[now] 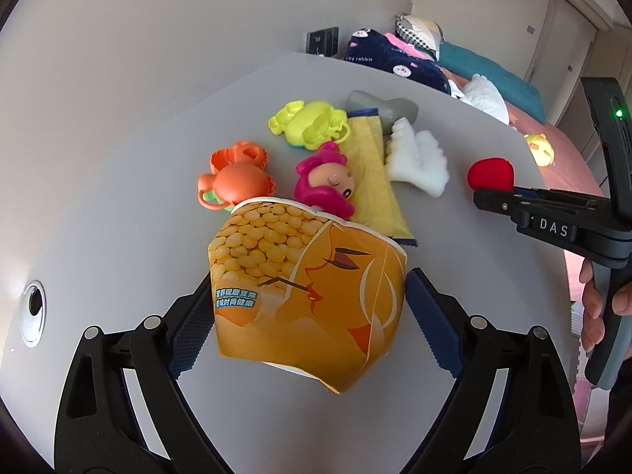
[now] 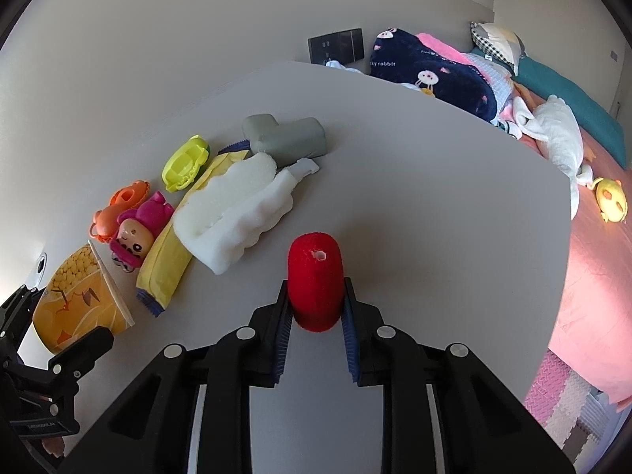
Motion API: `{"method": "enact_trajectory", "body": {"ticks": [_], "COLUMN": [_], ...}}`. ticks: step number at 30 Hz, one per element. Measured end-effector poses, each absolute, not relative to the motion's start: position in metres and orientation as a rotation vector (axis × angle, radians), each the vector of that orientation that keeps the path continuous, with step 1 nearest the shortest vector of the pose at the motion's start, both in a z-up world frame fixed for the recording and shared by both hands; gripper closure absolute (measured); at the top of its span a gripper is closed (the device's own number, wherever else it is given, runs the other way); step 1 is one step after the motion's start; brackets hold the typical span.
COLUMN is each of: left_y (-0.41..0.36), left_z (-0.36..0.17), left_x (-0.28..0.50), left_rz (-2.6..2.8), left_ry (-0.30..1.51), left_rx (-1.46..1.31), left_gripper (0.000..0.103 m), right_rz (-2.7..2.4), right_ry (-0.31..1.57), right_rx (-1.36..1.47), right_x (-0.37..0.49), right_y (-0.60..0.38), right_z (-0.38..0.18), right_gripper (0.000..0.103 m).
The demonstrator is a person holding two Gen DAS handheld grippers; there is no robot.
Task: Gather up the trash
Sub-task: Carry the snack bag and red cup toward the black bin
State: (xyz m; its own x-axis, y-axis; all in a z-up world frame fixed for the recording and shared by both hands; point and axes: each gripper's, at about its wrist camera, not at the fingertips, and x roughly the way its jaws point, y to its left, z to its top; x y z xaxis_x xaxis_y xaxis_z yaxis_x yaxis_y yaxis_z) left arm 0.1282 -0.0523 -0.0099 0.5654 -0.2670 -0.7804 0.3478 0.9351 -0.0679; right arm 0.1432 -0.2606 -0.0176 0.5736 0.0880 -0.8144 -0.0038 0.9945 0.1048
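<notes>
Nearest on the grey desk [image 2: 434, 197], the right claw [image 2: 316, 312] pinches a red yarn-wound spool [image 2: 315, 276]; leftward, the left claw [image 1: 308, 316] stands spread around an orange crumpled paper cup [image 1: 308, 288], the right pad apart from it, with plastic toys [image 1: 312, 122] lying beyond.

We see soft daylight from the right, faint shadows on the grey table [image 2: 414, 197], strong fisheye bending, dark vignetted corners, sharp focus.

An orange paper cup [image 1: 308, 296] is seen between the wide-set jaws of the left gripper [image 1: 312, 316], above the grey table [image 1: 118, 197]. Behind it a pink-haired doll [image 1: 326, 181], a yellow packet [image 1: 373, 181] and white foam [image 1: 418, 162] are laid. At the right, a red object [image 1: 489, 173] is gripped by the right gripper [image 1: 493, 195]
</notes>
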Motion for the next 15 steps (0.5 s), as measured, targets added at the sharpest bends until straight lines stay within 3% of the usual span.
{"method": "enact_trajectory", "body": {"ticks": [15], "left_y": [-0.093], "left_z": [0.015], "left_x": [0.106], "left_rz": [-0.419], "left_ry": [0.864], "left_rx": [0.101], "left_gripper": [0.015], "right_rz": [0.0], "right_ry": [0.926], "right_rx": [0.111], "right_x": [0.103], "right_y": [-0.298], "right_z": [0.004], "right_gripper": [0.078]}}
